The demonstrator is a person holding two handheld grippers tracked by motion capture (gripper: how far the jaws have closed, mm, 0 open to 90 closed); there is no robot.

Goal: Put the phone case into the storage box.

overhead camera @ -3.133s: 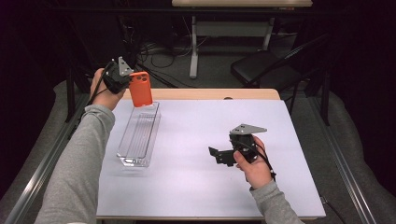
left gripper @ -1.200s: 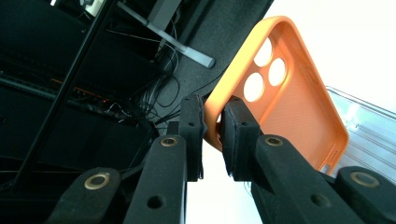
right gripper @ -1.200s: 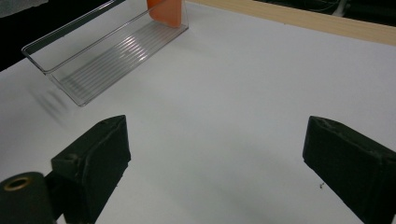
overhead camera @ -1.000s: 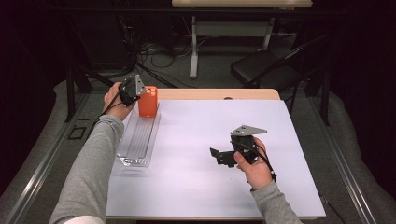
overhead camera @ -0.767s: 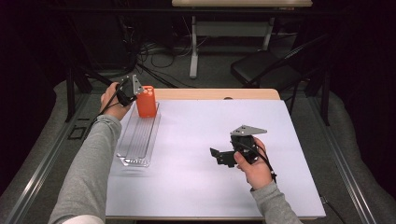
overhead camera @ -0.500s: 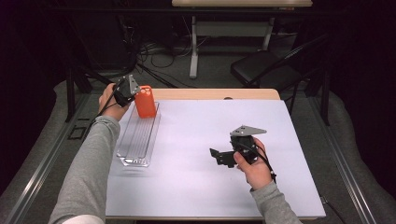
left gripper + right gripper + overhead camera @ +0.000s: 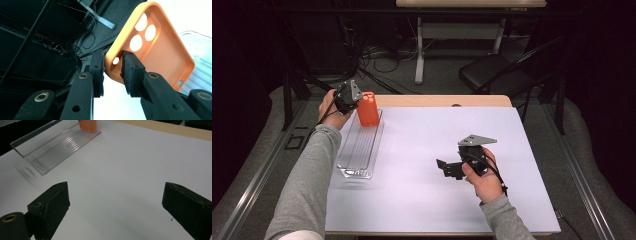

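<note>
An orange phone case [image 7: 368, 109] stands on end in the far end of a clear plastic tray [image 7: 359, 150], tilted a little. My left gripper [image 7: 360, 99] is at its top corner. In the left gripper view the case [image 7: 162, 55] has its rim between the jaws of that gripper [image 7: 112, 57]. The jaws have just been opening, and a thin gap shows beside the left pad [image 7: 98, 72]. My right gripper [image 7: 448, 169] rests low over the white mat, open and holding nothing. The right gripper view has its jaws [image 7: 116, 192] wide apart, with the tray [image 7: 57, 147] and case [image 7: 87, 125] far off.
A white mat [image 7: 427, 150] covers the table, with a wooden strip [image 7: 442, 101] along its far edge. Behind the table stand a black chair [image 7: 492, 75] and a table leg [image 7: 418, 55] among floor cables. A metal rail [image 7: 257, 180] runs along the left.
Since the first frame the left gripper has brought the case down from above the tray into its far end. Over the last second the case has tipped slightly. The right hand has kept still.
</note>
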